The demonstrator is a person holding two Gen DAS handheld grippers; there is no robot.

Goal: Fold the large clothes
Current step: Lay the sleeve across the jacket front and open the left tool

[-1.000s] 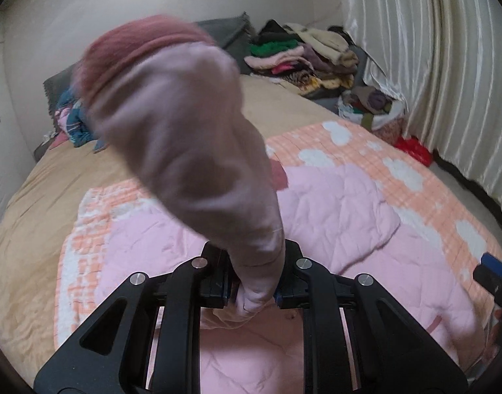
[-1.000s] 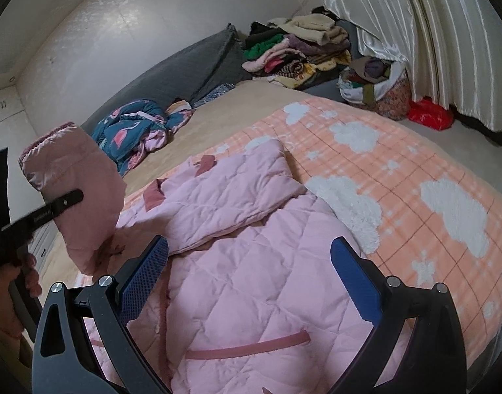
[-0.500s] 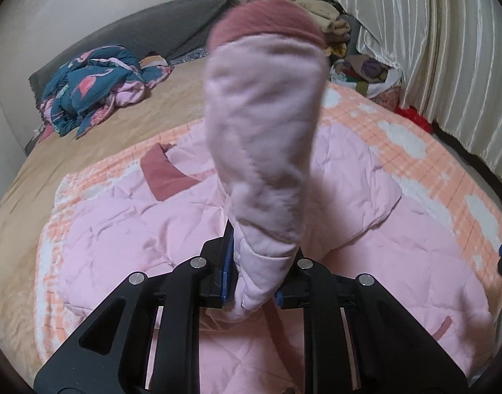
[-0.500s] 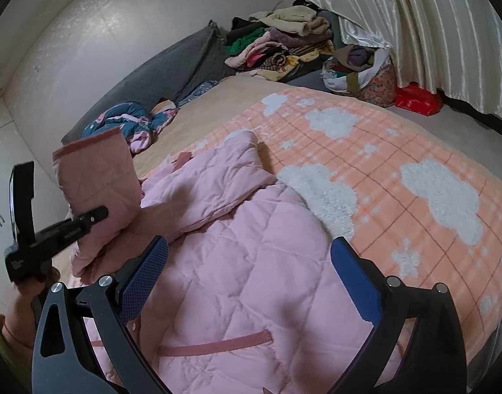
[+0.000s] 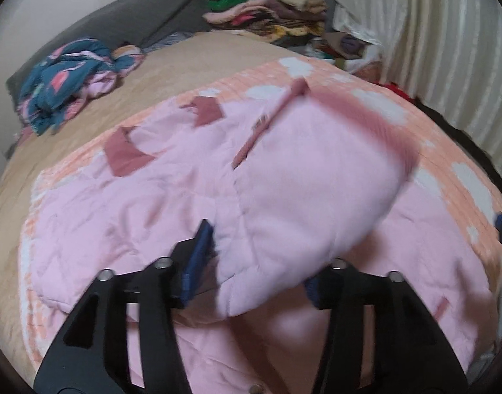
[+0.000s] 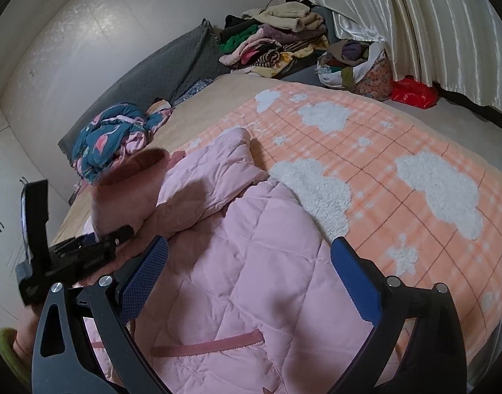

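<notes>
**Sleeve going over, most of the fold still to do**

Your pink jacket (image 6: 251, 262) lies spread on the orange blanket (image 6: 398, 164) on the bed (image 5: 185, 65), toward the bed's near edge, collar end pointing at the headboard side. Your left gripper (image 5: 251, 262) has its fingers (image 5: 198, 252) parted wide. The sleeve (image 5: 316, 180) drapes between them and across the jacket's body; it is blurred, and you cannot tell whether a finger bears on it or it is simply falling free. In the right wrist view that sleeve's cuff (image 6: 133, 180) stands up just above the left gripper. Your right gripper (image 6: 247, 275) hangs over the jacket's middle, fingers spread wide, holding nothing.

My read: you are at the first fold, one sleeve laid inward. The other sleeve (image 6: 224, 170) still sticks out toward the blanket's far edge, and the body is unfolded, hem and collar apart. The sleeve needs settling flat, then the second sleeve, then the body folds.
</notes>
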